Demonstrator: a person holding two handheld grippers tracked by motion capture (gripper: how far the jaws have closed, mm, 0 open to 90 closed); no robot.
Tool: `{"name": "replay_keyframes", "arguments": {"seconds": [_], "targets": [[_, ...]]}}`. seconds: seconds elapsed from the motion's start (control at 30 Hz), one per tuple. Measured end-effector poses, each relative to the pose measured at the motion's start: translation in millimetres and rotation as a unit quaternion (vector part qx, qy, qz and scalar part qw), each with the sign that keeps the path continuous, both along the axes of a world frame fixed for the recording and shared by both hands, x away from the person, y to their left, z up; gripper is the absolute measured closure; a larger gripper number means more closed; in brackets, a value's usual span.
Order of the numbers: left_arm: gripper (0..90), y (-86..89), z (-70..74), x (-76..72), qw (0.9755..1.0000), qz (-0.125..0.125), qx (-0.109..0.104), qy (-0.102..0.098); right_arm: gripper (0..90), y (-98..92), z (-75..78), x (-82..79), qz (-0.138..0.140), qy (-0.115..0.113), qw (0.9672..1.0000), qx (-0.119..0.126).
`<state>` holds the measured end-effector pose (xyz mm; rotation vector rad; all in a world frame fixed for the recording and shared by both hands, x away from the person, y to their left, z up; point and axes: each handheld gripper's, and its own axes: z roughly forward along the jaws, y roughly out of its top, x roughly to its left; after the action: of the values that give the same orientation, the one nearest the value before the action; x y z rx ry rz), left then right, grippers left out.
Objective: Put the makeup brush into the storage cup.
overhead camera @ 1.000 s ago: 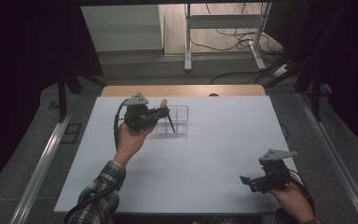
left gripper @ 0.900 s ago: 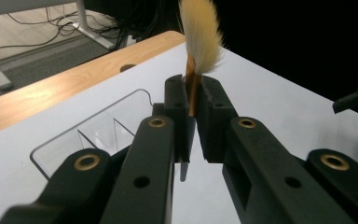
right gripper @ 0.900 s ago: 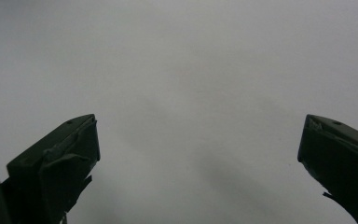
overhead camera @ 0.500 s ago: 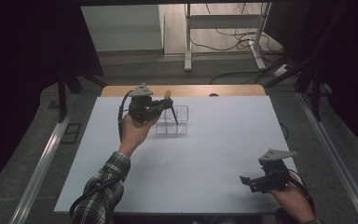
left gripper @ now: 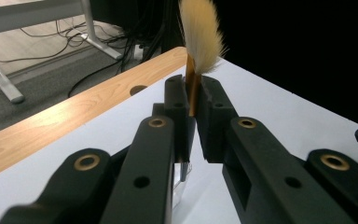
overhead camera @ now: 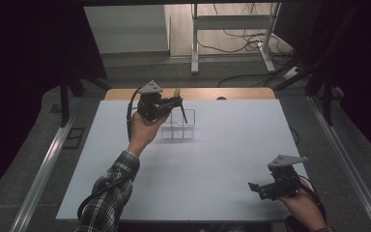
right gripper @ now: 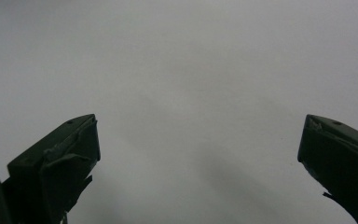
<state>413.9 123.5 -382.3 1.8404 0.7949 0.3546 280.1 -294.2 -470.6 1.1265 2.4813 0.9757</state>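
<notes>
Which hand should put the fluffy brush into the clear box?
Left. The left gripper already pinches the brush and hovers right over the clear organizer. The right gripper sits open, apart at the table's near corner.

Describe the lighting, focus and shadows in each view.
High view: dim, dark surroundings, pale table evenly lit, a faint shadow beside the clear organizer. Left gripper view: brush bristles sharp, near black linkages slightly soft, right background black. Right gripper view: flat grey surface, a soft diagonal shadow between the open jaws.
</notes>
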Motion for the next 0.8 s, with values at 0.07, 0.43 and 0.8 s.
{"name": "replay_keyframes", "arguments": {"seconds": [0.07,0.43,0.8], "targets": [[83.5,-1.1,0.2,1.7,1.0,0.001,0.001,-0.001,0.0,0.0,-0.2,0.1,0.001,-0.001,1.0,0.0],[83.5,-7.3,3.2,12.4,1.0,0.006,0.004,-0.003,0.0,0.1,-0.3,0.4,0.003,0.0,1.0,-0.002],[83.5,-14.4,-1.8,26.9,0.9998,0.019,0.011,0.004,0.0,0.4,-0.8,0.6,0.005,0.001,1.0,-0.003]]}}
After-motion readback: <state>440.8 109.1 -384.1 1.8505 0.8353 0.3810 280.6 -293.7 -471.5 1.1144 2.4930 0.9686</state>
